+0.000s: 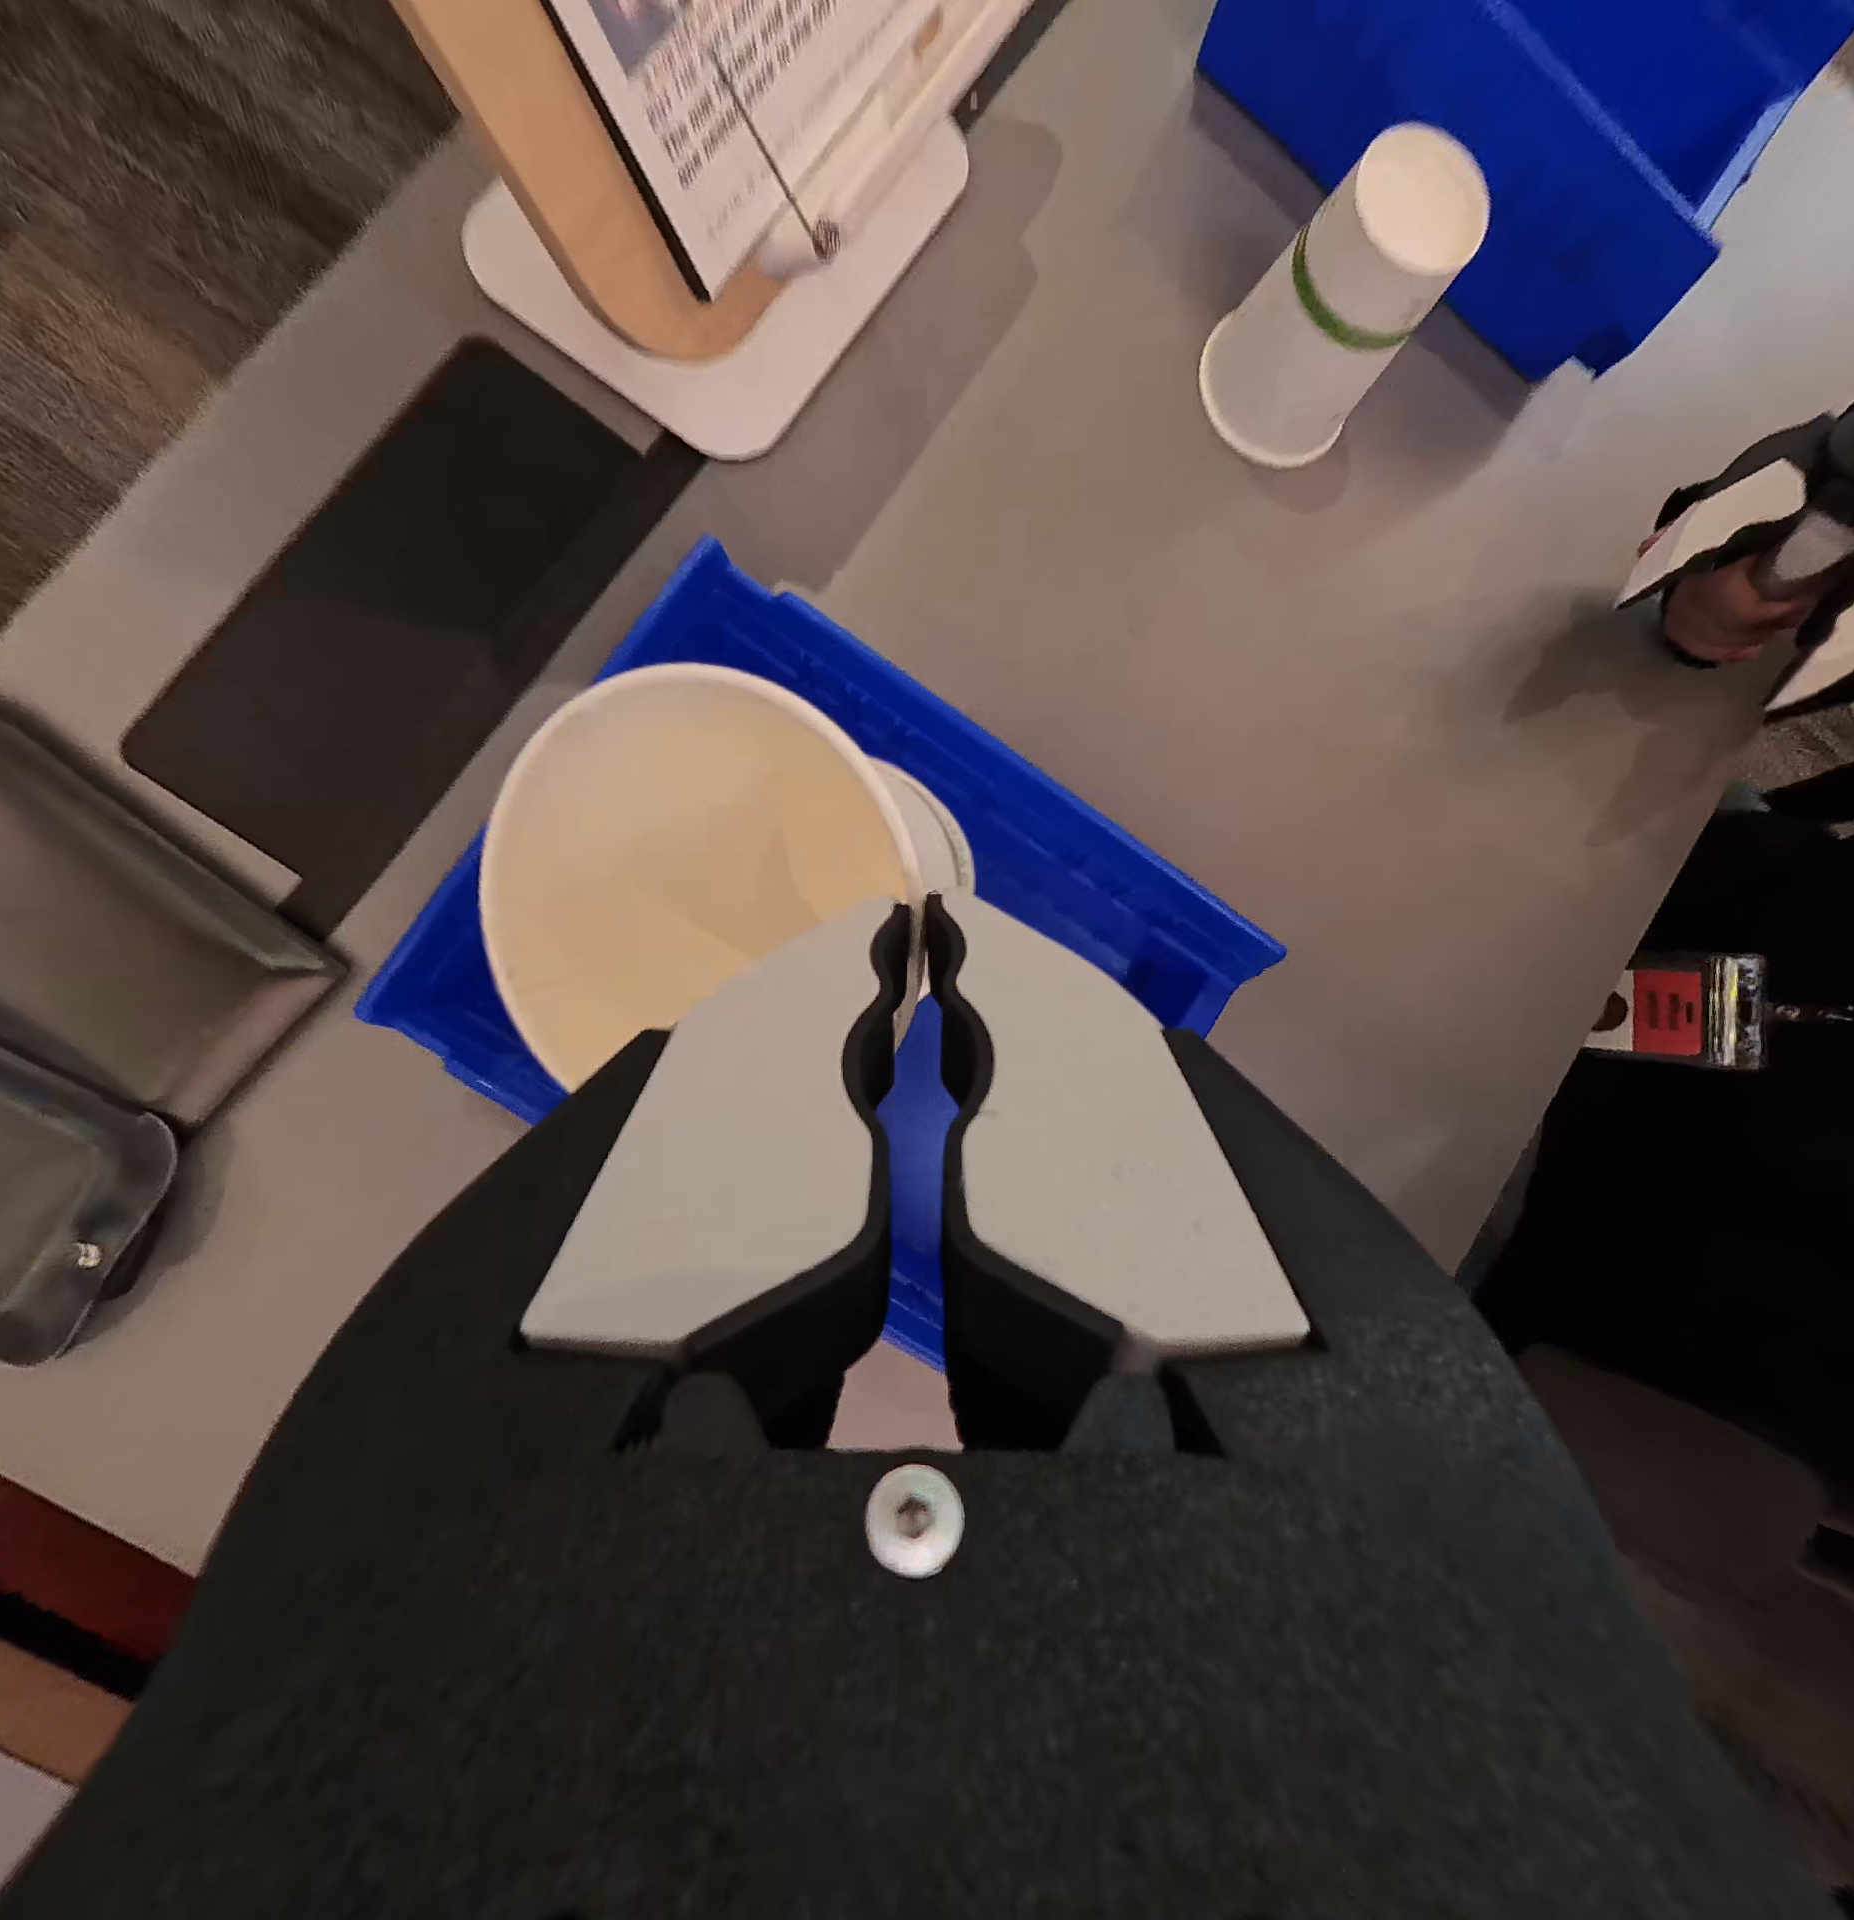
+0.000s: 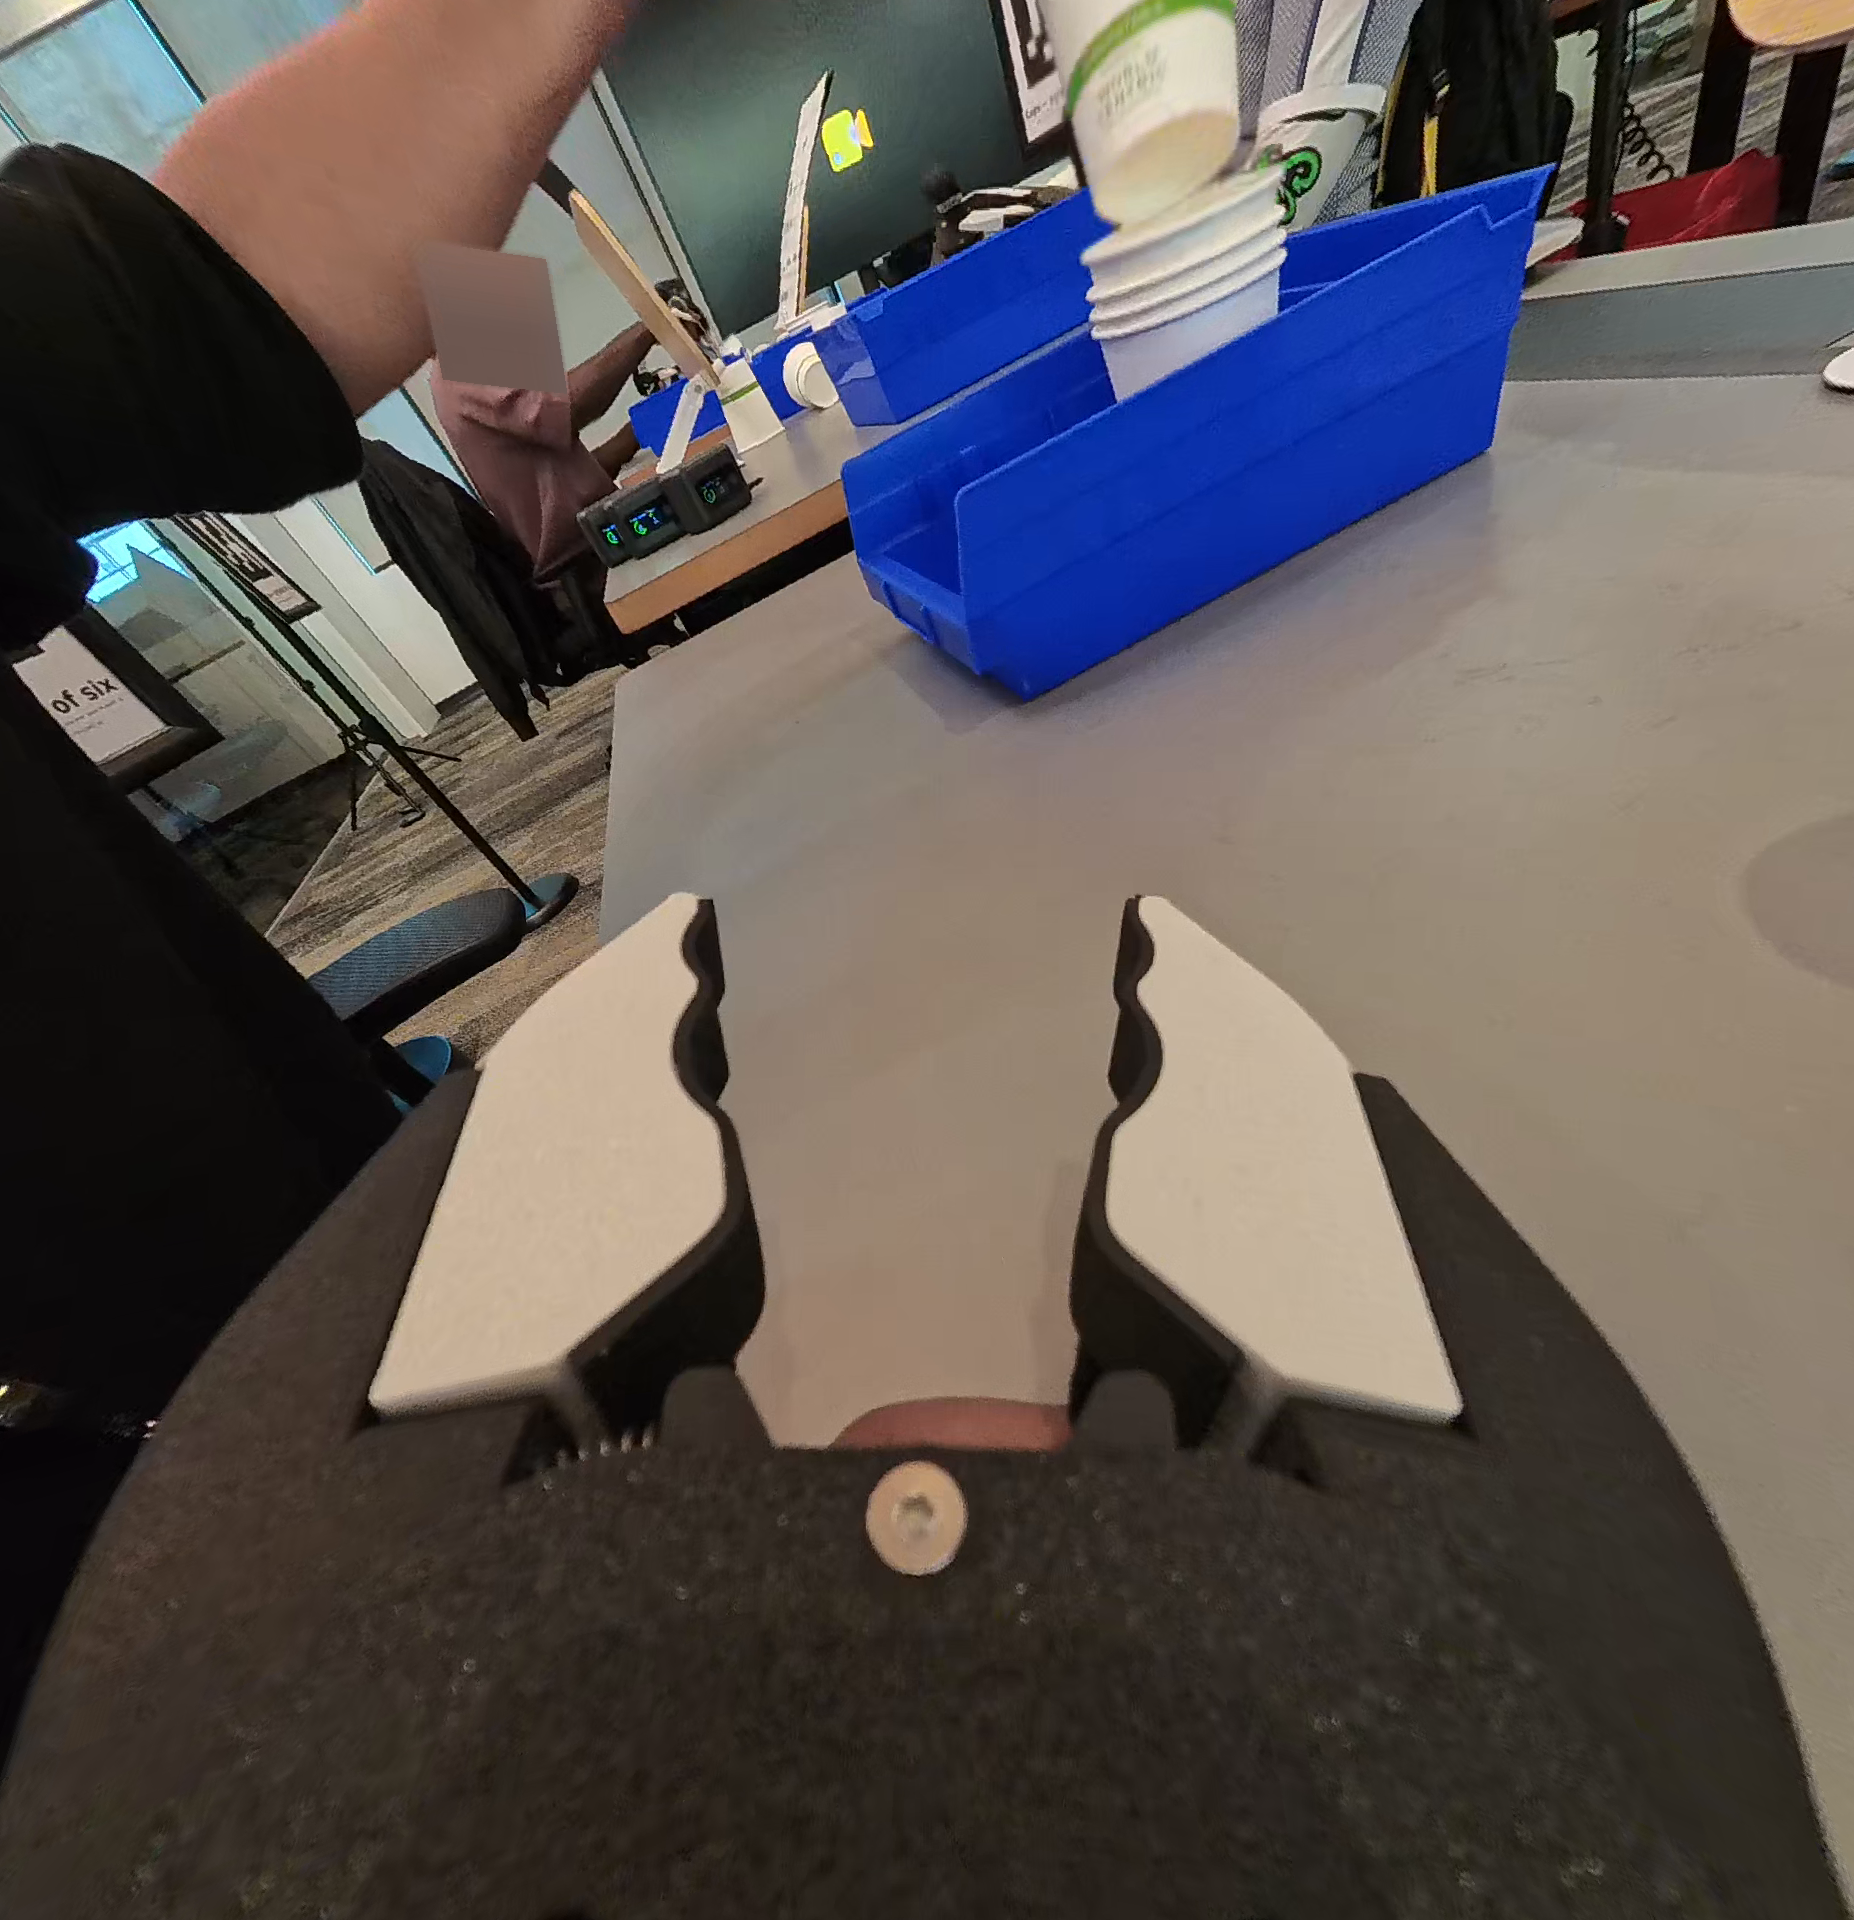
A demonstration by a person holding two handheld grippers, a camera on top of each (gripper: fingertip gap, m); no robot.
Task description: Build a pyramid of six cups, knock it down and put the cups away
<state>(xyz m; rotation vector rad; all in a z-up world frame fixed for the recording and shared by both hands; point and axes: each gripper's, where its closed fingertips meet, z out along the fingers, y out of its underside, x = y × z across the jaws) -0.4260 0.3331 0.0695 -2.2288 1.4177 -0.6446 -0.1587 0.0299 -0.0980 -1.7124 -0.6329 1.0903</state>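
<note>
Stashing a cup in the bin, one more waiting on the tabletop

We're pinching a paper cup (image 1: 684, 862) by its rim with the left gripper (image 1: 921, 914), tilted over the nested stack (image 2: 1188, 301) standing in the blue bin (image 2: 1162, 540). The right gripper (image 2: 918, 935) is hanging released and empty over the tabletop (image 2: 1422, 831). We'd level the cup and centre it over the stack before dropping. One upside-down cup (image 1: 1338, 291) is standing apart.

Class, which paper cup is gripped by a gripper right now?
The tilted cup over the blue bin, pinched at its rim by the left gripper; the upside-down cup stands free.
</note>
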